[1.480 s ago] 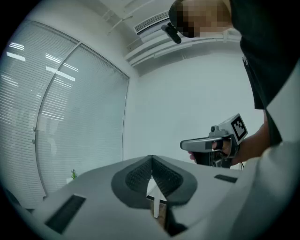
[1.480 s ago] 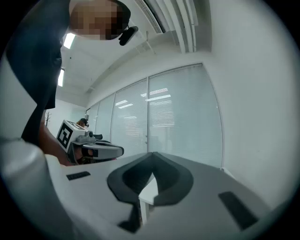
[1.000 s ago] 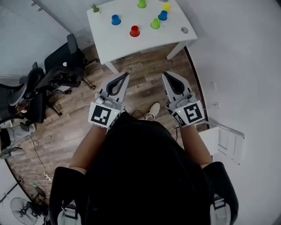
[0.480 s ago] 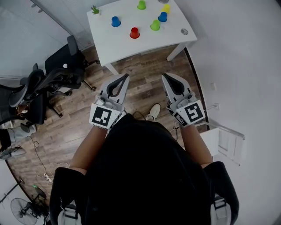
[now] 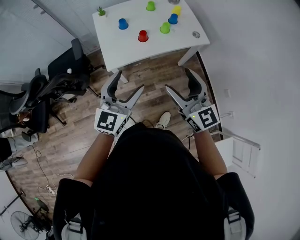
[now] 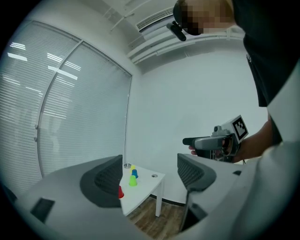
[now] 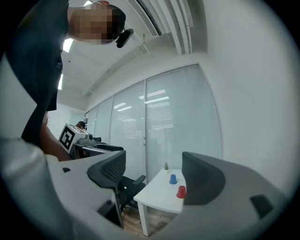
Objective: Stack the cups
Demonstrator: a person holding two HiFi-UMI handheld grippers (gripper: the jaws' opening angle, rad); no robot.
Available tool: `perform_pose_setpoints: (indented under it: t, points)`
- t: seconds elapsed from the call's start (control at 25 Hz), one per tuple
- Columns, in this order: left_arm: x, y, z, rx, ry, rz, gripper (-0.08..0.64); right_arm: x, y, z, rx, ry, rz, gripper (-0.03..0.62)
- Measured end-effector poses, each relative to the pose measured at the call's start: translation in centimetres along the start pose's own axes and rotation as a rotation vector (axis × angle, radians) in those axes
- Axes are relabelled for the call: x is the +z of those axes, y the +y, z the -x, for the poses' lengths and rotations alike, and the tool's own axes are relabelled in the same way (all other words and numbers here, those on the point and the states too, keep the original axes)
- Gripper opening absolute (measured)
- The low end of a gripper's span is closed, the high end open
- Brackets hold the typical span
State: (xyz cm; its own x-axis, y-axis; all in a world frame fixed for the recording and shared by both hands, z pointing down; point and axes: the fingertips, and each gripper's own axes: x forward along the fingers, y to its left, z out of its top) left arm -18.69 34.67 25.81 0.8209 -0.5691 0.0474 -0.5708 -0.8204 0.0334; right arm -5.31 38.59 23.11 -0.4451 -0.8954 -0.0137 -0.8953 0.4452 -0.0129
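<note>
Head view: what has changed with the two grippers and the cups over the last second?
Both the left gripper and right gripper have just opened their jaws; nothing is between them. The coloured plastic cups stay put on the white table.

White table [image 5: 122,47] on wood floor [image 5: 150,77]. On top: blue cup [image 5: 123,23], red cup [image 5: 143,35], green cup [image 5: 150,5] at far edge, second green cup [image 5: 165,27], second blue cup [image 5: 173,18] just beside yellow cup [image 5: 176,9], possibly touching. Small plant [image 5: 101,10] at left corner, round metal piece [image 5: 196,34] near right edge.
</note>
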Motion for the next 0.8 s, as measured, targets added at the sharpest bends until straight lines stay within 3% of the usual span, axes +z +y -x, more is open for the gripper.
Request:
perform_pose_setpoints:
  t: [0.44, 0.8]
  points:
    - [-0.3, -1.5, -2.4, 0.011, 0.013, 0.005, 0.368, -0.7, -2.7, 1.4, 0.007, 0.012, -0.012, 0.371]
    - [-0.6, -3.8, -6.4, 0.066, 0.036, -0.007, 0.367, -1.4, -7.9, 3.6, 0.034, 0.014, -0.025, 0.364]
